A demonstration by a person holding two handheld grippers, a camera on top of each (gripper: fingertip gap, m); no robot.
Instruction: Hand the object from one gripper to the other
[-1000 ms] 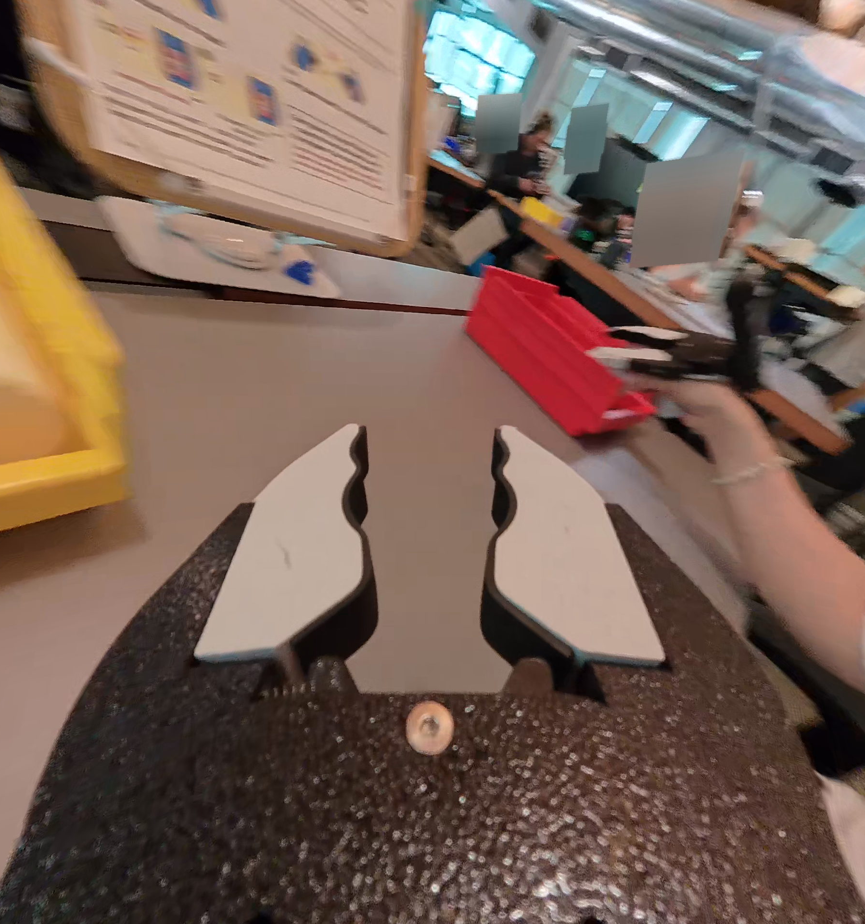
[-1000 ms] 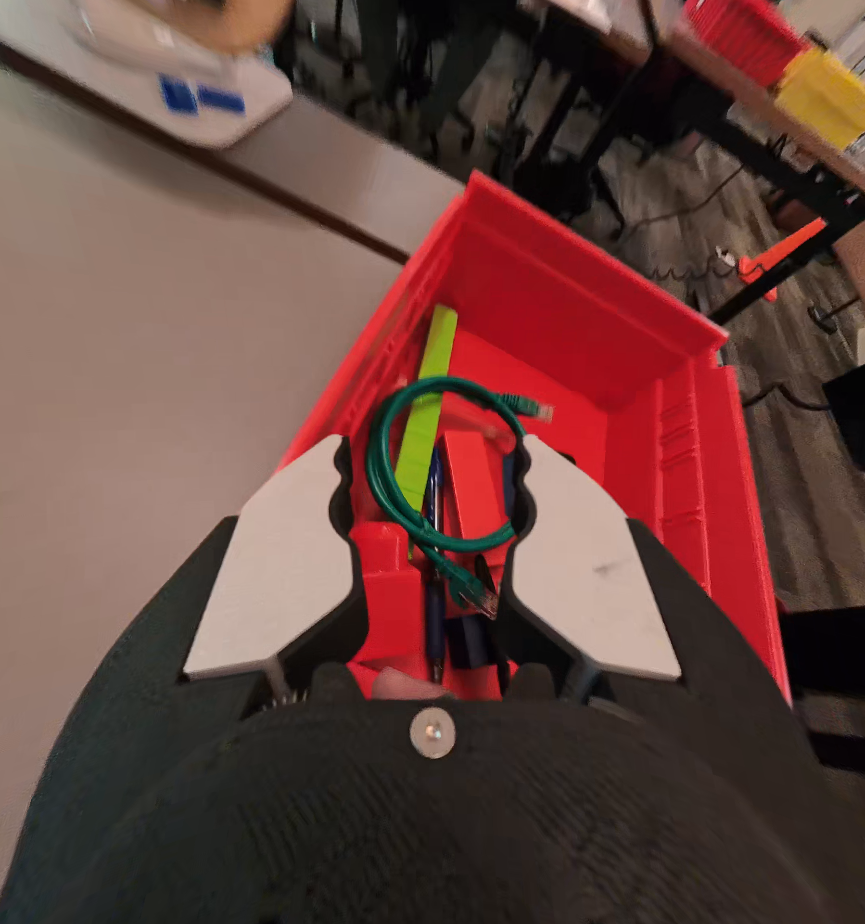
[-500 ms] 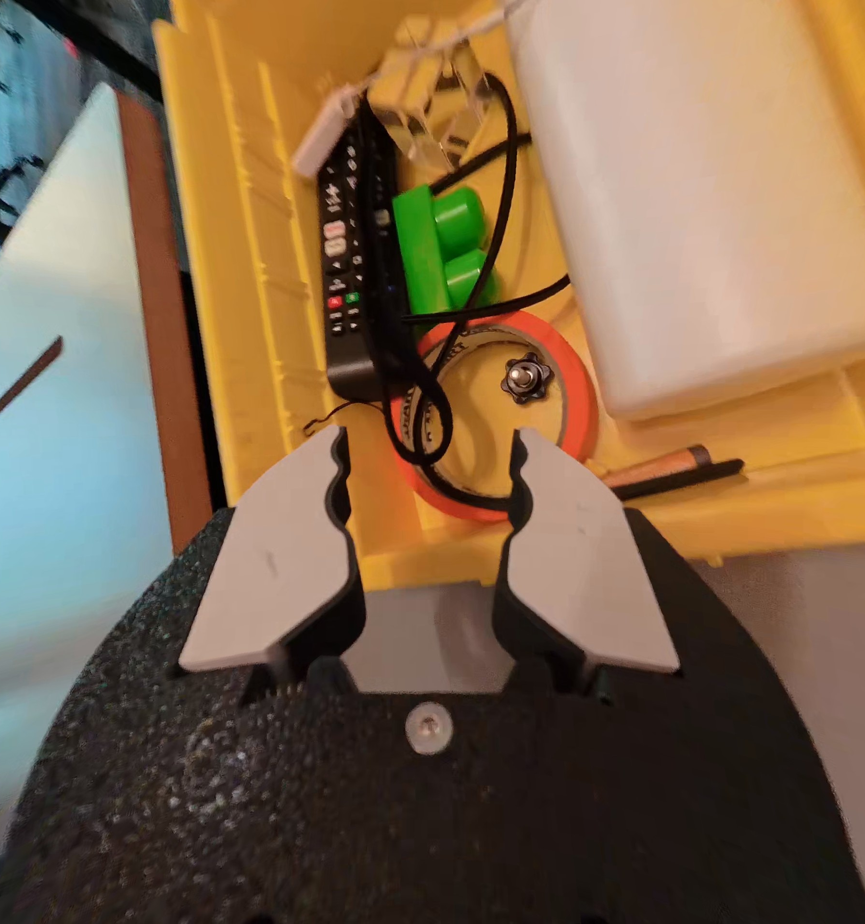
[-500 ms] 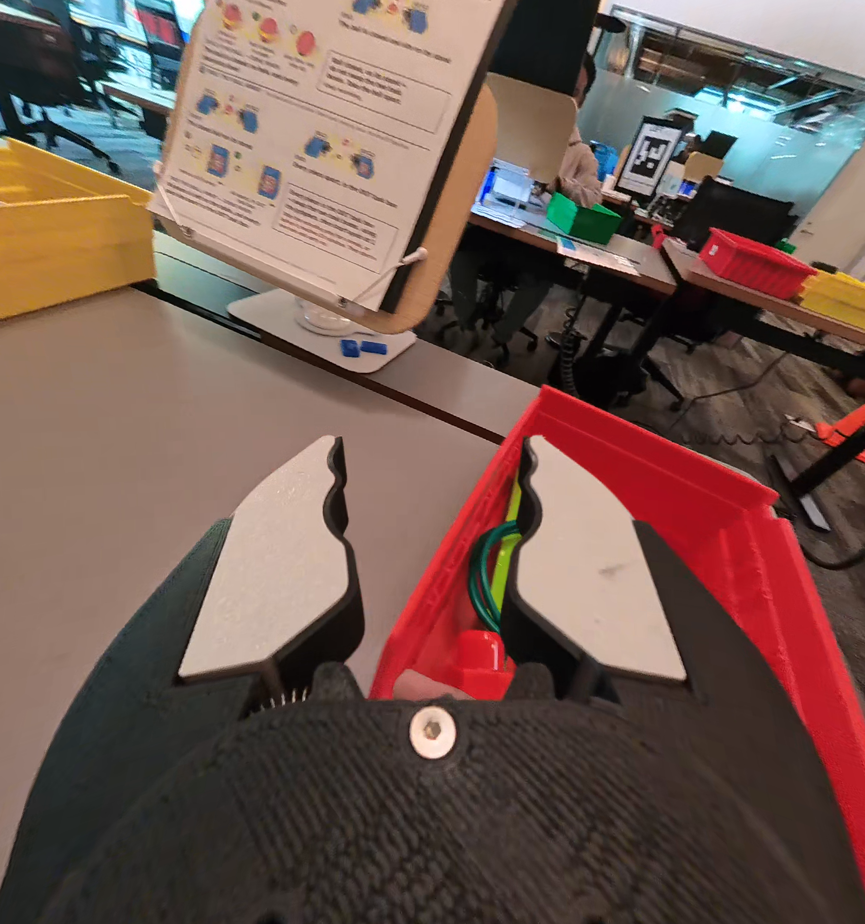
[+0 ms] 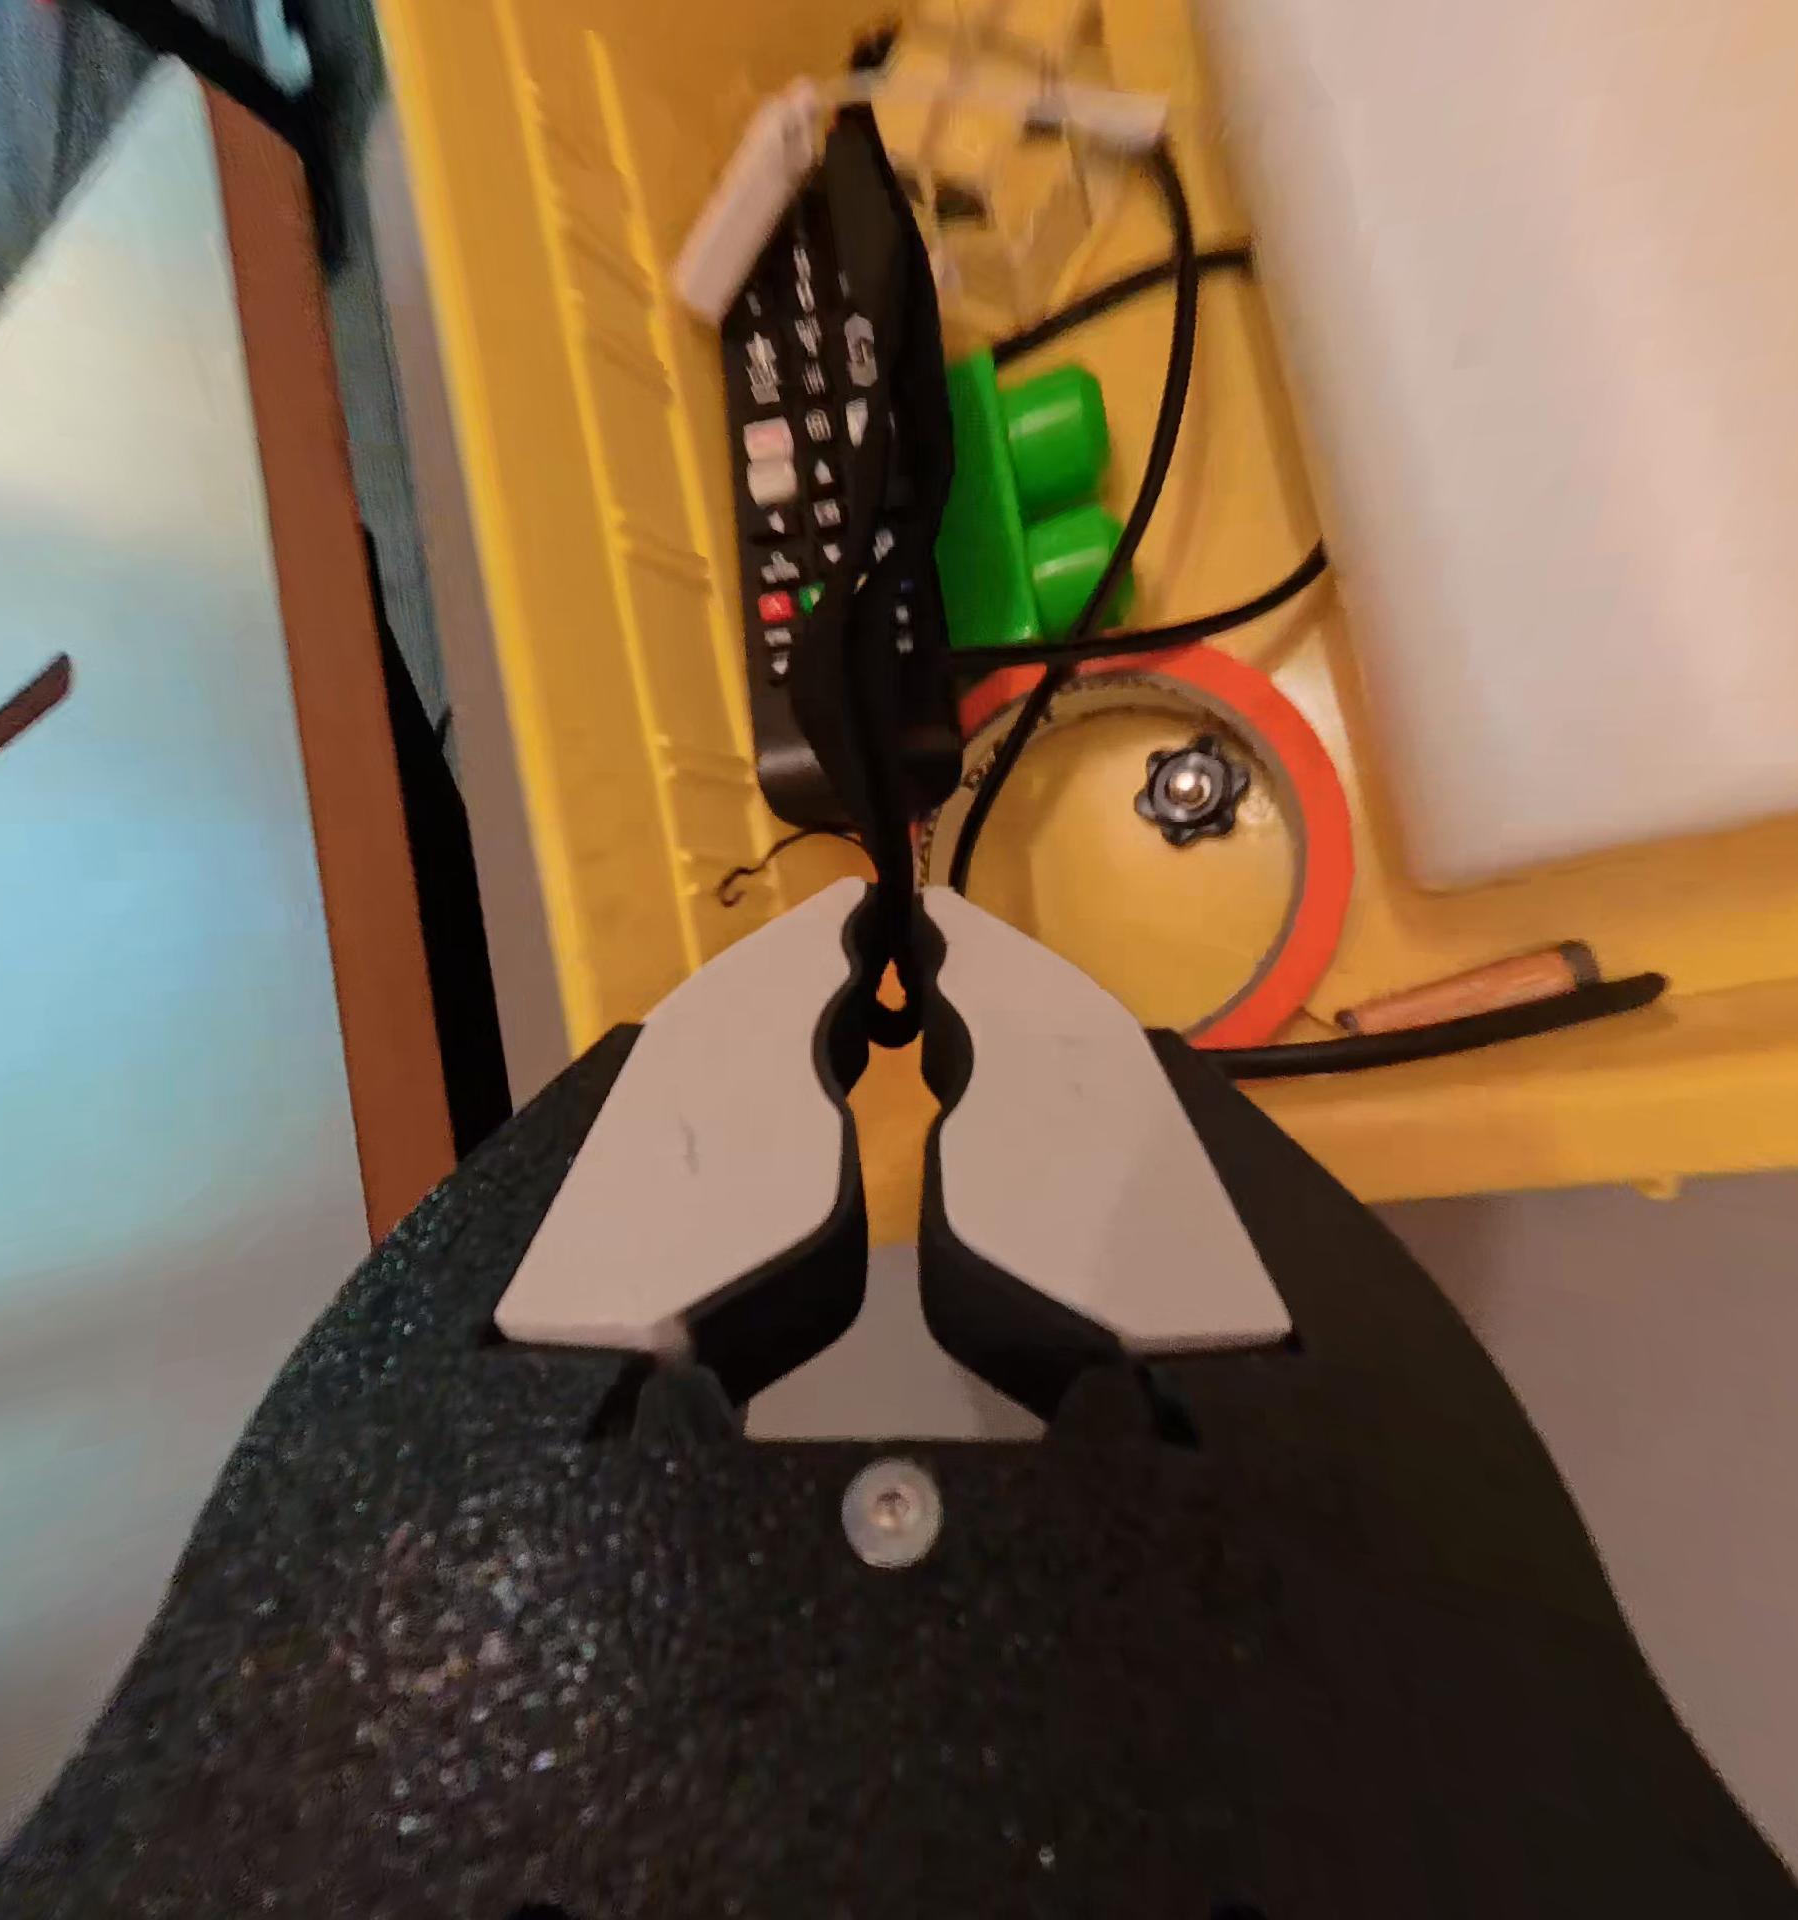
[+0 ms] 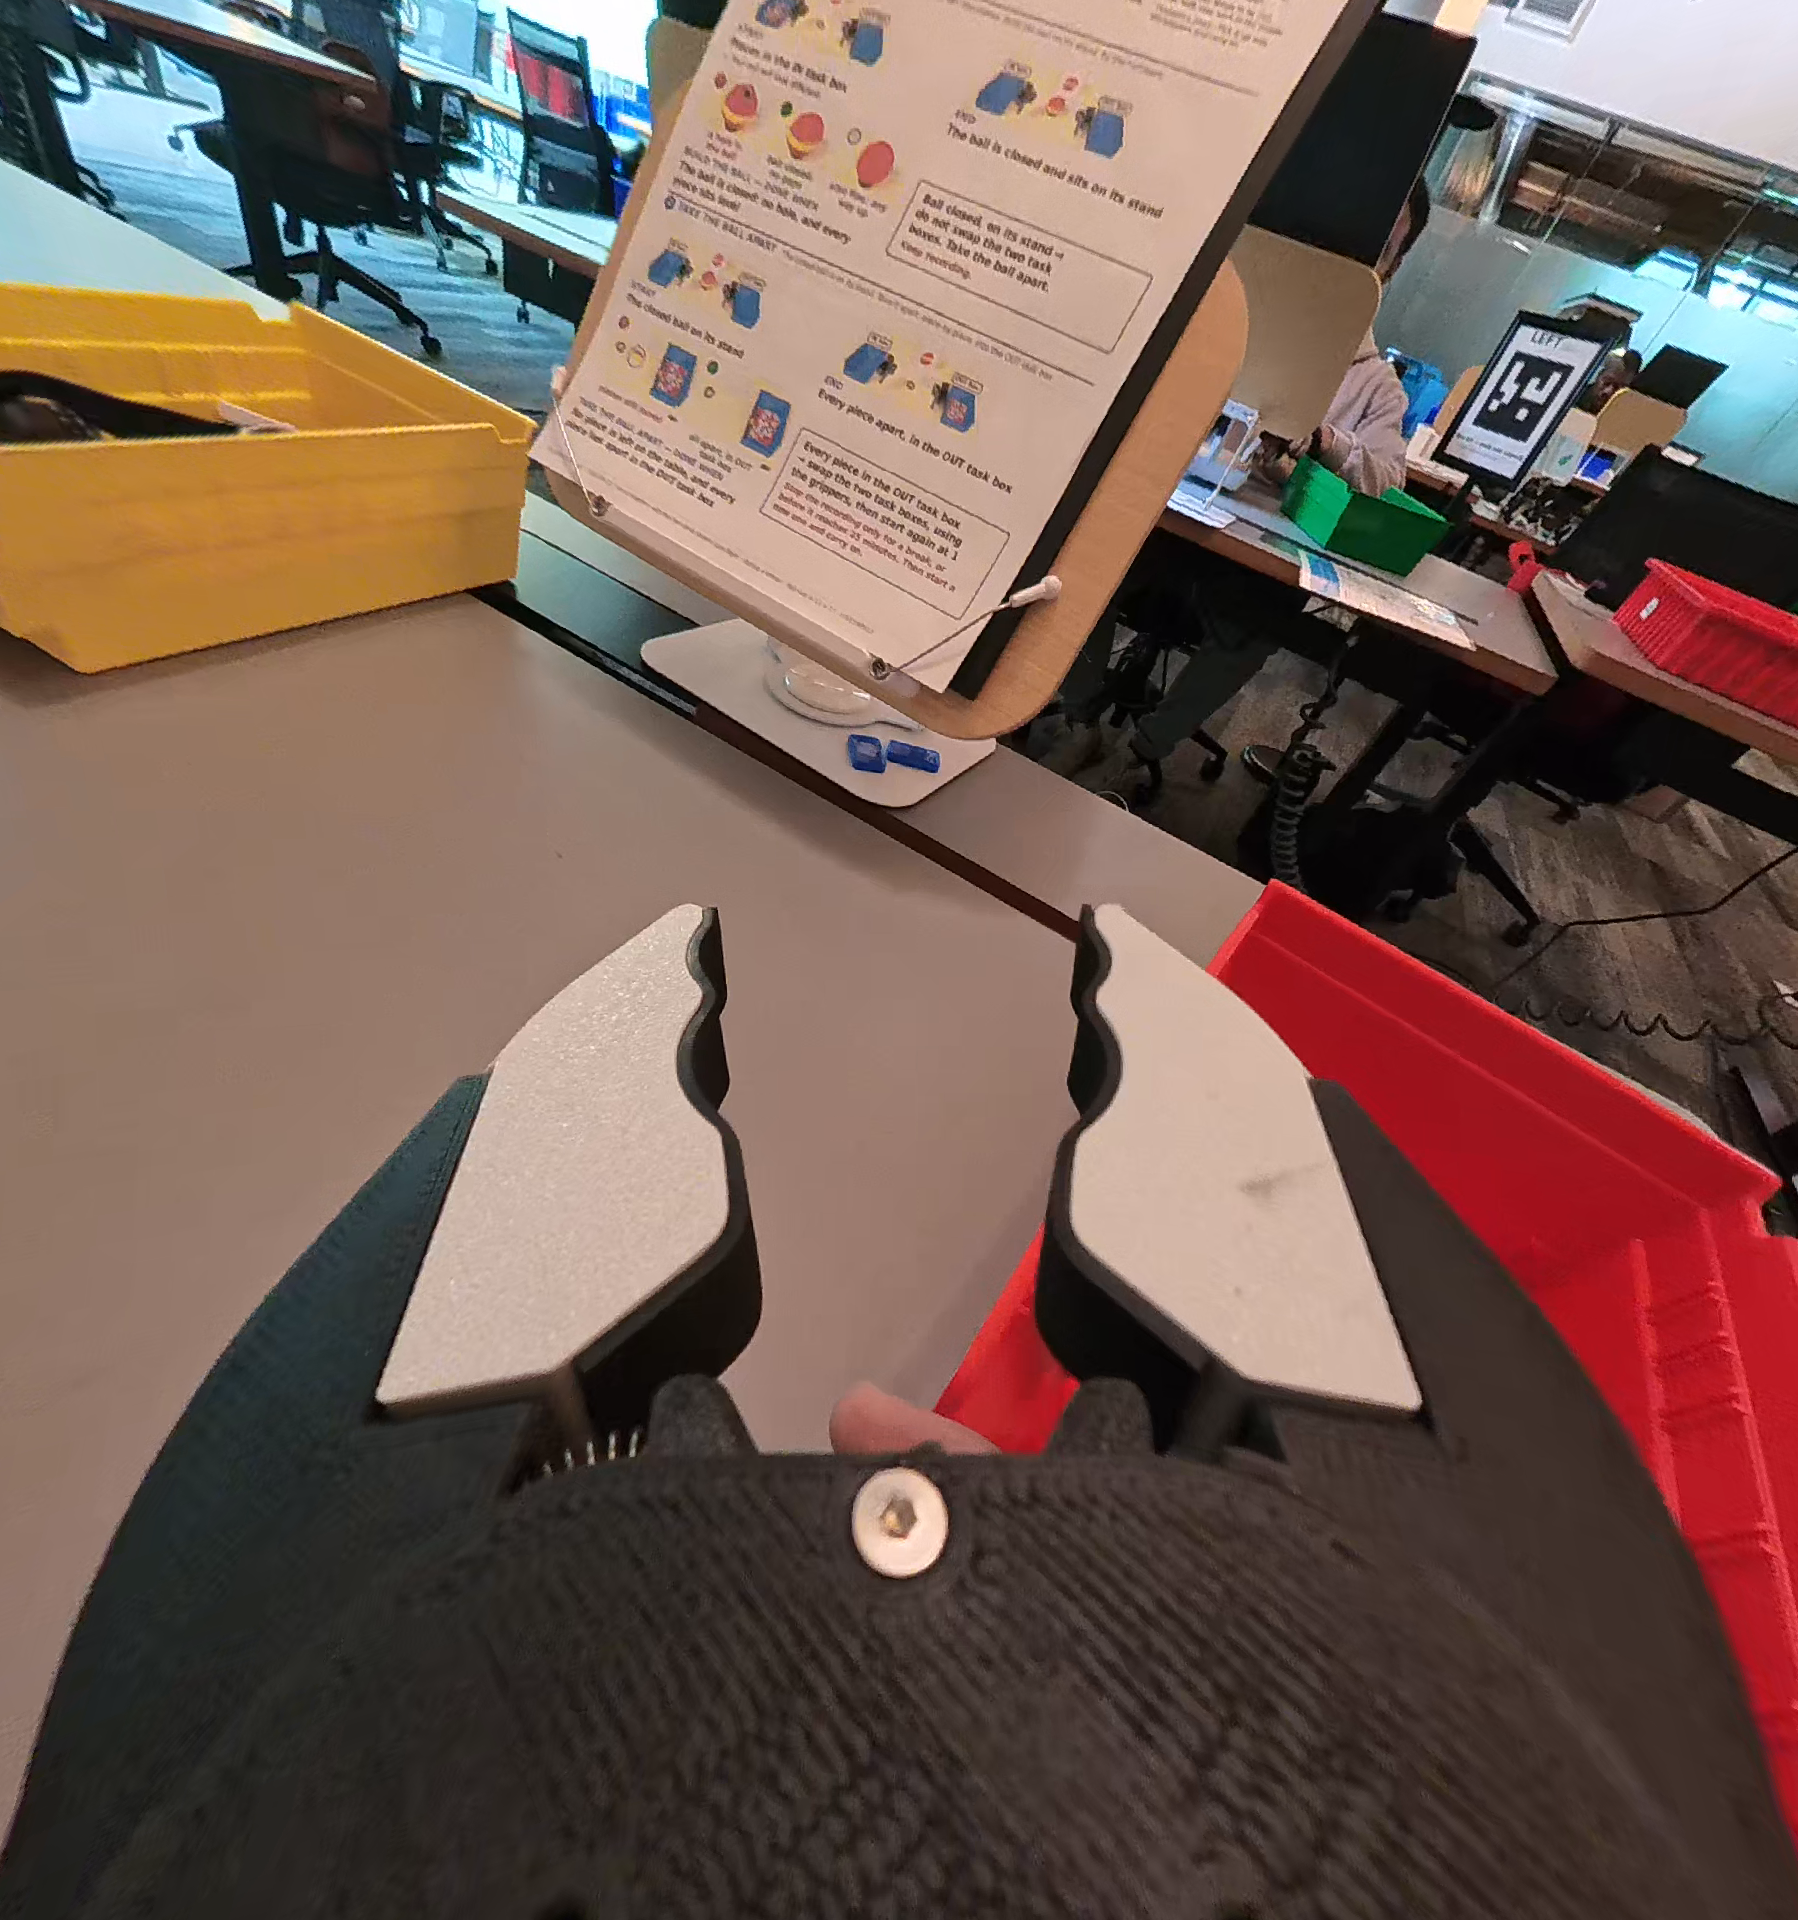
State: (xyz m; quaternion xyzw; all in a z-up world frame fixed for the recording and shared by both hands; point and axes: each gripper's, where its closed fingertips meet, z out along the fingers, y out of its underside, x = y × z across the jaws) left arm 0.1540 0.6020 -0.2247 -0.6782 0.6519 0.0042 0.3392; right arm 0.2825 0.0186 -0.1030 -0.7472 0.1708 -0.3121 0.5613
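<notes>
My left gripper (image 5: 895,909) is shut on a thin black cord (image 5: 890,987), pinched between its fingertips at the near end of the yellow bin (image 5: 583,520). The cord runs up into a blurred black strap (image 5: 879,436) lying over a black remote (image 5: 775,488). My right gripper (image 6: 895,966) is open and empty, above the grey table (image 6: 355,935) beside the red bin (image 6: 1497,1122). The yellow bin also shows in the right wrist view (image 6: 251,520), far left. Neither gripper shows in the other's view.
The yellow bin also holds a green block (image 5: 1040,499), an orange tape roll (image 5: 1300,821) around a black knob (image 5: 1186,792), a white container (image 5: 1601,416) and a pen (image 5: 1477,982). An instruction board on a stand (image 6: 926,312) rises behind the table. A person sits at a far desk. One gripper's finger ends stand about 60 centimeters off the other's. The black remote (image 5: 775,488) sits 10 centimeters or so from the ends of my left fingers.
My left gripper has closed on the black cord, which is now pulled up taut. My right gripper has shifted left off the red bin and stayed open.
</notes>
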